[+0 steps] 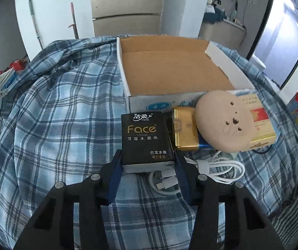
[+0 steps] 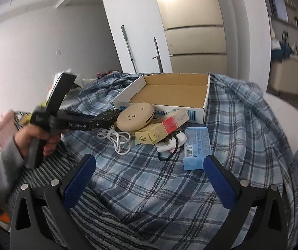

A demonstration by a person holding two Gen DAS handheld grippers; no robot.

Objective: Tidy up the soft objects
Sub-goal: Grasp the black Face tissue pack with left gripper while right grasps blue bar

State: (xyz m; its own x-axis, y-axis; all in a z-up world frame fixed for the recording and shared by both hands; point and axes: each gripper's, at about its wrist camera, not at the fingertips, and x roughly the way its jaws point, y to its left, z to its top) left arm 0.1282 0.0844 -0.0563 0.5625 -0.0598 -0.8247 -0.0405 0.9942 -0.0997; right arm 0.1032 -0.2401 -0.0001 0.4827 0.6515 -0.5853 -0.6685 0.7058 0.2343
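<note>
Two grippers, one loaded. The left gripper (image 1: pixel 148 160) clamps the near end of a black tissue pack (image 1: pixel 145 137), which sits low over the plaid cloth (image 1: pixel 61 112), just short of the empty box (image 1: pixel 169 70). The right gripper (image 2: pixel 149 173) hangs spread and empty above the cloth. Best practice, as judged: lift the pack clear of the box's front wall, keep it level, squeeze lightly, and avoid snagging the white cable (image 1: pixel 221 166) beside it.
</note>
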